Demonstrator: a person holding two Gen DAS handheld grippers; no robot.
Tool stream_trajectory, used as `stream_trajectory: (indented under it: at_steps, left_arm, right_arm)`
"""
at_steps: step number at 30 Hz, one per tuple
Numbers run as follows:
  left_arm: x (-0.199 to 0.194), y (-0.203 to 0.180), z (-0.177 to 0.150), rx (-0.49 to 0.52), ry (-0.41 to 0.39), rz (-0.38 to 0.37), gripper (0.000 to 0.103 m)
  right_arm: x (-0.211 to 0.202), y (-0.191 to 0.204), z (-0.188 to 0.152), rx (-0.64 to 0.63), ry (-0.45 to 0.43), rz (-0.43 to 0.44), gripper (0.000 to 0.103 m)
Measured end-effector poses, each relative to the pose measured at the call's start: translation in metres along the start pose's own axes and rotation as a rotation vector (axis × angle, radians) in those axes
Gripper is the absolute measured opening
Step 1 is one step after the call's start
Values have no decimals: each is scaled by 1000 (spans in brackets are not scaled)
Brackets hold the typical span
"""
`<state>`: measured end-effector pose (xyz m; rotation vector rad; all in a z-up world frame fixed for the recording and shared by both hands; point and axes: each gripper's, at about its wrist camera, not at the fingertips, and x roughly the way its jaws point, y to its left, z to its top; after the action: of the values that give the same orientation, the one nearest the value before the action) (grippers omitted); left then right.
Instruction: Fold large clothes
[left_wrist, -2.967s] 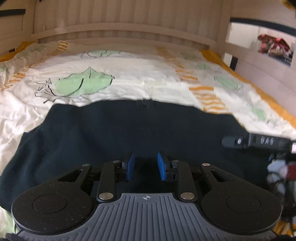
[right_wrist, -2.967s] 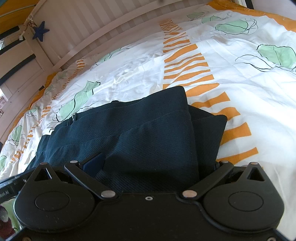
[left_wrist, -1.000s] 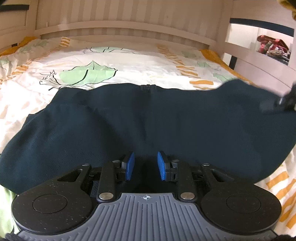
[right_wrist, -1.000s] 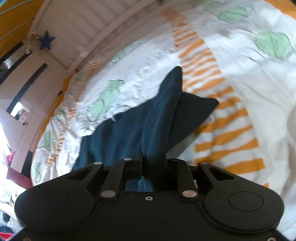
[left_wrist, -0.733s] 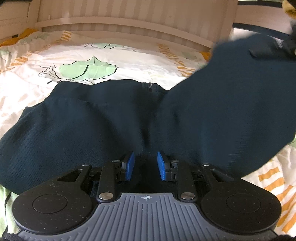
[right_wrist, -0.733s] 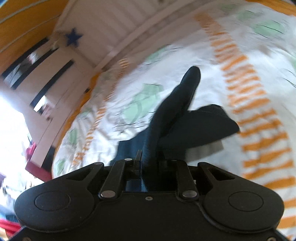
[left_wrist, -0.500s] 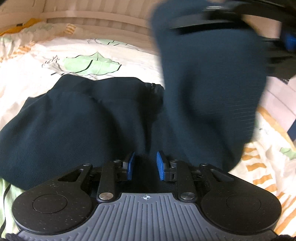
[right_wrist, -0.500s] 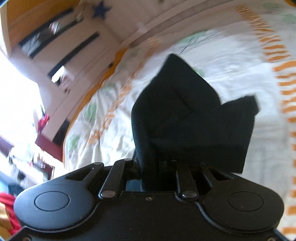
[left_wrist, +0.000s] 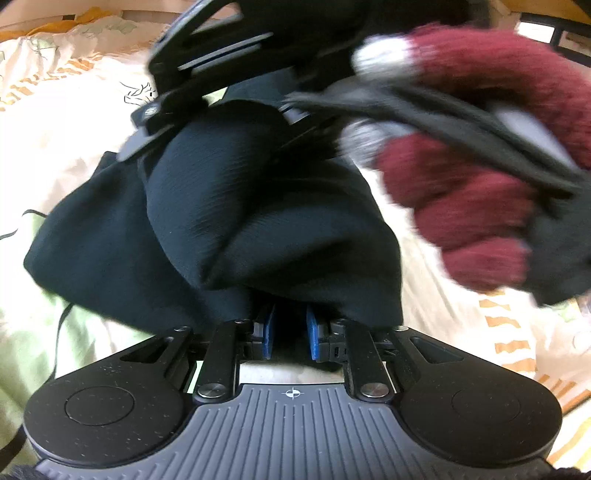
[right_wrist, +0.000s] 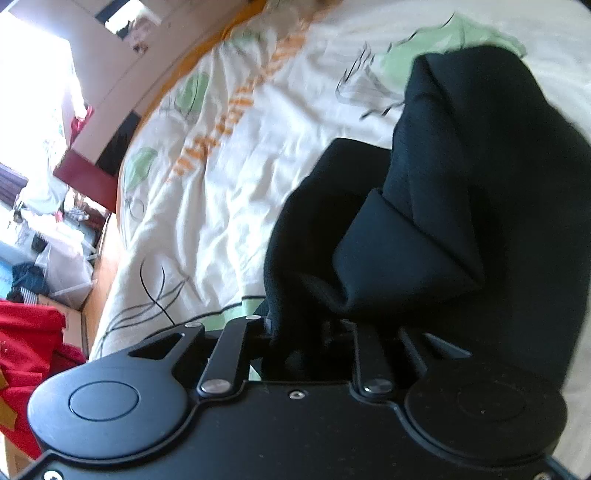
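A dark navy garment (left_wrist: 258, 206) lies bunched on the leaf-print duvet (left_wrist: 66, 122). My left gripper (left_wrist: 290, 325) is shut on its near edge, with cloth between the blue pads (left_wrist: 266, 334). My right gripper (left_wrist: 221, 114) hangs just above and beyond it, held by a hand in a maroon glove (left_wrist: 461, 192). A fold of the garment rises into that gripper. In the right wrist view the garment (right_wrist: 461, 184) drapes over my right gripper (right_wrist: 306, 332) and hides its pads. Its jaws are opening with cloth still between them.
The duvet (right_wrist: 240, 166) spreads left of the garment toward the bed's orange edge (right_wrist: 173, 85). Beyond the bed's side lie a red cloth (right_wrist: 26, 350) and floor clutter (right_wrist: 40, 258) under a bright window.
The right gripper swept its fold of the garment from the far right over to the left, ending right above the left gripper. The garment now lies doubled and bunched. The left gripper's pads drew closer.
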<state>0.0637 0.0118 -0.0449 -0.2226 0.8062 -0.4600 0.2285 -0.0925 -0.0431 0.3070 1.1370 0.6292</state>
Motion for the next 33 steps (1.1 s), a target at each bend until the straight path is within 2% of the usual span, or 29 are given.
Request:
stream_trajectory:
  at_steps: [3,5,10,13,17,21,23,27,28,29,30,31,32,33]
  left_arm:
    - [-8,-1,2,32,2,-10,18]
    - [-14,-4,4,49,12,-19,20]
    - [-26,-12,6,109,37,-48,22]
    - [-40,-19,13,162,18,-92,22]
    - [-61,-34,28,249,-59,-156,23]
    - [-68,-46,52,288,-162,-150,29]
    - [-64,-50,60,292,-194,-126,30]
    - [-40,-44,71,256,-217,-9,30]
    - [-31,-38,70,243,-204,24,30]
    - [-23,-29,69,225,-177,75,30]
    - [-11,-22,67,215,-130,135,30]
    - [1,-14,64,207,-81,187,30]
    - [8,-2,59,191,-47,217,30]
    - [12,7,55,169,-36,218,29]
  right_arm:
    - [-1,2,1,1,-17,62,55]
    - [-10,6,0,5,-42,126,70]
    - [-50,20,-2,-46,-139,225,73]
    - [-81,21,-4,-71,-225,258,78]
    - [-120,11,-14,-106,-336,166,78]
    - [-150,-12,-29,-65,-435,58,78]
    - [-161,-27,-39,-20,-483,5,79]
    - [-163,-46,-54,21,-516,-115,78]
    - [-164,-50,-58,15,-515,-141,73]
    - [-162,-51,-62,2,-511,-168,65]
    - [-158,-51,-63,-14,-503,-192,60]
    - [-152,-49,-63,-34,-497,-221,50]
    - [-149,-49,-64,-51,-495,-244,39]
    - [-145,-47,-64,-67,-492,-265,35]
